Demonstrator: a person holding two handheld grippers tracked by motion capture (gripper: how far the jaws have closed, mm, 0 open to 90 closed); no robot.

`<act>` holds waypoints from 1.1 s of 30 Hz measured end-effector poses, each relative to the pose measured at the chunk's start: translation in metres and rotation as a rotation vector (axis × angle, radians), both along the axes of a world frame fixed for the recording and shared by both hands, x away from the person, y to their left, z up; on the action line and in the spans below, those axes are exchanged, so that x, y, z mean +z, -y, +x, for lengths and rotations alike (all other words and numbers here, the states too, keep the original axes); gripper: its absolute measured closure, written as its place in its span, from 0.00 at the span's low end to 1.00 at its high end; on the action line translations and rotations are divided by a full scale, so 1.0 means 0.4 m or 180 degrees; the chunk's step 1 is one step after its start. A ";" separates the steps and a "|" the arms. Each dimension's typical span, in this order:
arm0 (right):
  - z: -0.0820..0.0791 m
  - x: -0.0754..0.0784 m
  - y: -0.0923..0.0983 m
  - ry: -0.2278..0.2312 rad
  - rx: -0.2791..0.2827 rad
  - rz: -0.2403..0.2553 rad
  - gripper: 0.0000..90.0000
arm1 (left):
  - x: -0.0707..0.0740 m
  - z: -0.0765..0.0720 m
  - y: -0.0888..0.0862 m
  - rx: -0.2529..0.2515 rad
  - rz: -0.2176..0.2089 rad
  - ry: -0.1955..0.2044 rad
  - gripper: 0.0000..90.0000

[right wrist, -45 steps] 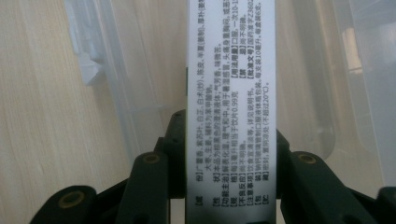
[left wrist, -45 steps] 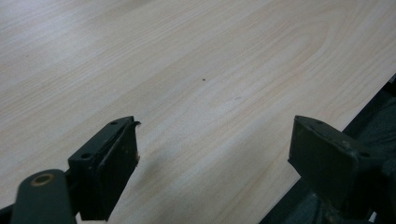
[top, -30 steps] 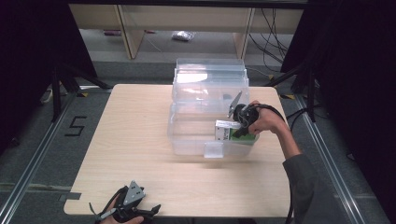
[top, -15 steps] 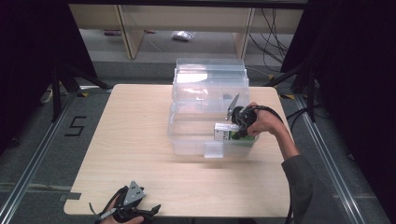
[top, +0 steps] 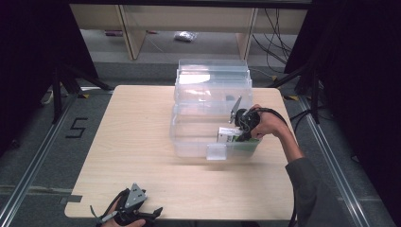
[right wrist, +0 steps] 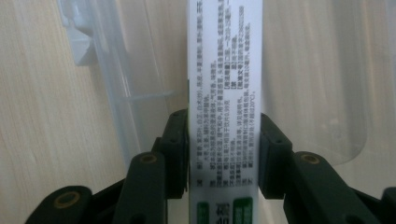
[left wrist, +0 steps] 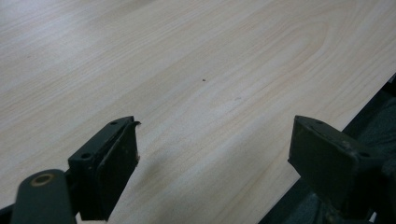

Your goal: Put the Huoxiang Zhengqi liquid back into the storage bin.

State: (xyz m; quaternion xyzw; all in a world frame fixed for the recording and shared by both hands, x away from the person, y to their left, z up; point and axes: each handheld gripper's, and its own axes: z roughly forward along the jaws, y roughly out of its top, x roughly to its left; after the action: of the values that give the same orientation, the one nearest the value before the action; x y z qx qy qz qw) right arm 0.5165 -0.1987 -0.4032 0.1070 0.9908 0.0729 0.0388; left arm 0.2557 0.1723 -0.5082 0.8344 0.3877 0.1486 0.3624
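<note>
- My right tongs (right wrist: pixel 224 154) reach down into the front section of the clear plastic drawer box (top: pixel 198 137), with the white carton (right wrist: pixel 225 70) standing between their jaws.
- In the right gripper view the carton's narrow printed face runs straight up from the tongs, and both black pads lie flat against its two sides, so I read this as a grip on the carton. The jaws have just been easing slightly wider, but I see no gap at either pad.
- Green patches of the carton's print show low down, between the jaw arms and nearest the camera.
- Beyond the tongs, the drawer's clear wall curves past on the left of the carton, and the pale floor of the drawer lies on its right.
- In the high view the right tongs (top: pixel 241 127) sit at the right end of the open drawer, and the carton (top: pixel 228 135) lies just to their left, inside the drawer walls.
- The upper tiers of the drawer box rise behind the right tongs, farther from me.
- My left tongs (left wrist: pixel 212 154) stand wide open with nothing between the jaws; bare wood of the worktop (left wrist: pixel 187 70) lies under them and ahead of them.
- In the high view the left tongs (top: pixel 132 210) rest at the near edge of the worktop, well apart from the drawer box and the right tongs.
</note>
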 end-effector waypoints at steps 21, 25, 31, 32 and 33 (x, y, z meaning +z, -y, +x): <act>-0.039 0.089 0.027 0.0140 -0.0264 0.0458 0.52 | 0.000 0.000 0.001 0.0024 -0.0013 0.0029 0.17; -0.047 0.102 0.030 0.0134 -0.0378 0.0551 0.50 | 0.002 -0.001 0.000 0.0043 -0.0006 0.0021 0.17; -0.062 0.113 0.036 0.0252 -0.0559 0.0680 0.45 | 0.002 0.000 0.000 0.0039 -0.0008 0.0021 0.17; -0.063 0.116 0.036 0.0273 -0.0567 0.0711 0.45 | 0.002 -0.001 0.001 0.0038 -0.0010 0.0021 0.17; -0.066 0.119 0.036 0.0275 -0.0602 0.0743 0.44 | 0.000 -0.001 0.000 0.0028 -0.0019 0.0031 0.17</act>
State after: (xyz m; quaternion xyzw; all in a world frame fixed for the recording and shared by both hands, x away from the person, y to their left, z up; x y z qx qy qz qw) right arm 0.4901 -0.2132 -0.3556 0.2003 0.9585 0.1882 0.0754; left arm 0.2554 0.1722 -0.5081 0.8309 0.3901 0.1531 0.3661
